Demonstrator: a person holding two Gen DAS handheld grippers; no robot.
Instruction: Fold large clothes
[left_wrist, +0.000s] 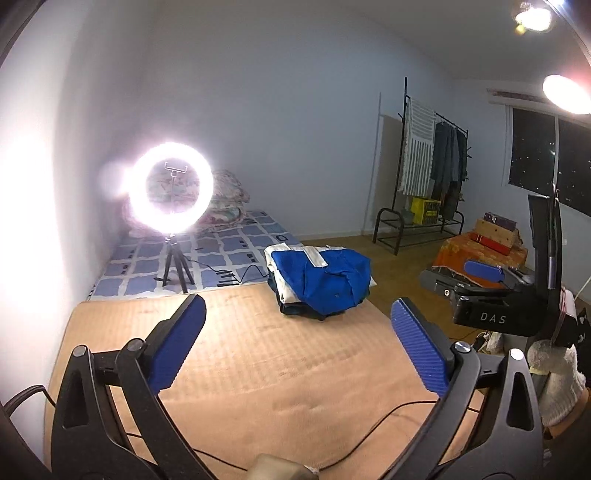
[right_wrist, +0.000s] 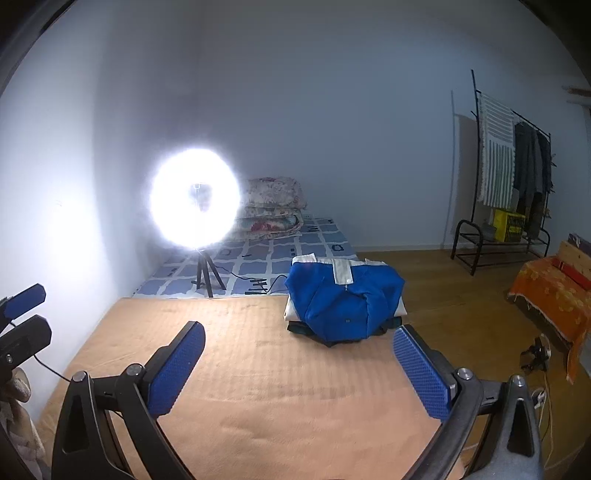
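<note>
- Broadly, a tan blanket (right_wrist: 258, 369) spread flat across the foreground, a thin black cable trailing over its near edge.
- Beyond it, a blue-and-white checked mattress (right_wrist: 258, 254) along the left wall, with folded floral quilts (right_wrist: 273, 206) stacked at its far end.
- By the far right wall, a black clothes rack (left_wrist: 432, 162) hung with a striped cloth and dark garments; a yellow box (left_wrist: 424, 210) on its lower shelf.
- To the right, an orange-covered piece of furniture (right_wrist: 554, 291) on the wooden floor, carrying boxes; too blurred at the edge to say what kind.
- On the mattress, a glaring ring light (right_wrist: 194, 199) on a small black tripod, its cord running toward the blanket.
- At the far right part of the blanket, a folded blue jacket (right_wrist: 343, 299) with white trim, lying on top of a small pile of folded clothes (left_wrist: 291, 306), near the edge by the floor.
- Nearest the lens, the left hand-held gripper (left_wrist: 299, 343) spread wide over bare blanket, nothing between its blue pads, well short of the pile.
- Likewise the right hand-held gripper (right_wrist: 299, 365), spread wide and holding nothing, its right pad's tip just below the pile in the right wrist view.
- At the right edge of the left wrist view, a pale fuzzy sleeve (left_wrist: 557, 380) beside the other tool.
</note>
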